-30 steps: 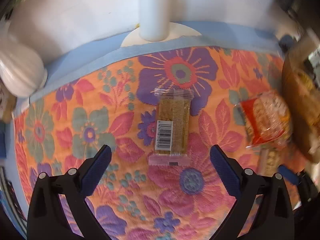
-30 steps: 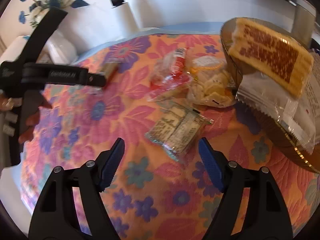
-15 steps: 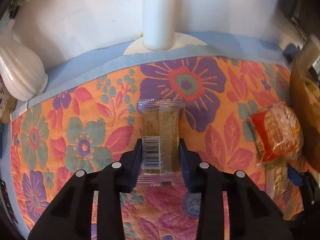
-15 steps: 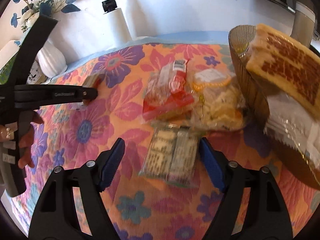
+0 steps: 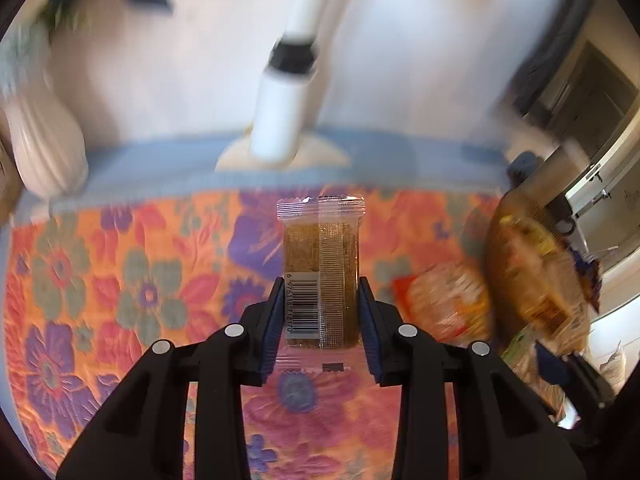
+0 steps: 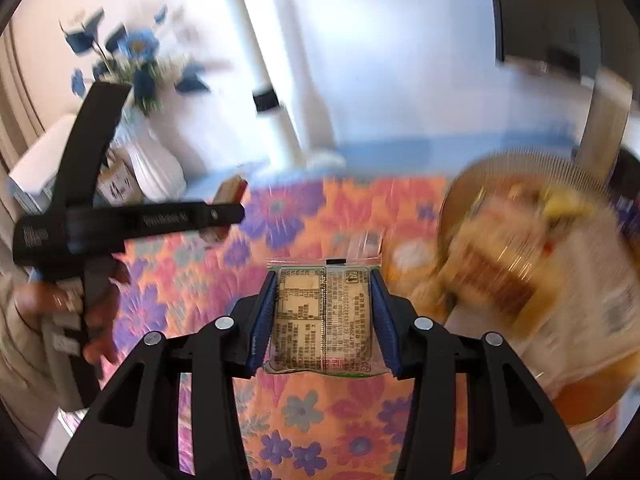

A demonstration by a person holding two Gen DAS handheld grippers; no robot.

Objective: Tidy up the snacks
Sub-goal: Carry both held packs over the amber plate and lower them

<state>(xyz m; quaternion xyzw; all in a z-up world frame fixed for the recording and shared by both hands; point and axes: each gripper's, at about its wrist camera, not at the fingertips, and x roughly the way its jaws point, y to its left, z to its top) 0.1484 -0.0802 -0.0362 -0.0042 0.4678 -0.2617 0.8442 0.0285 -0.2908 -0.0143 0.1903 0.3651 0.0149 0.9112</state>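
Left claw (image 5: pixel 320 312) clamps the brown bar (image 5: pixel 320 264); right claw (image 6: pixel 323 316) clamps a printed packet (image 6: pixel 323 320); bowl (image 6: pixel 520 184) contents blurred.

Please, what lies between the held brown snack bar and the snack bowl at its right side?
In the left wrist view, a blurred red-and-clear snack bag lies between the brown snack bar and the bowl.

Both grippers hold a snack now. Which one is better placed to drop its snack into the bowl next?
Probably right: the right gripper holds its packet beside the bowl, nearer than the left gripper.
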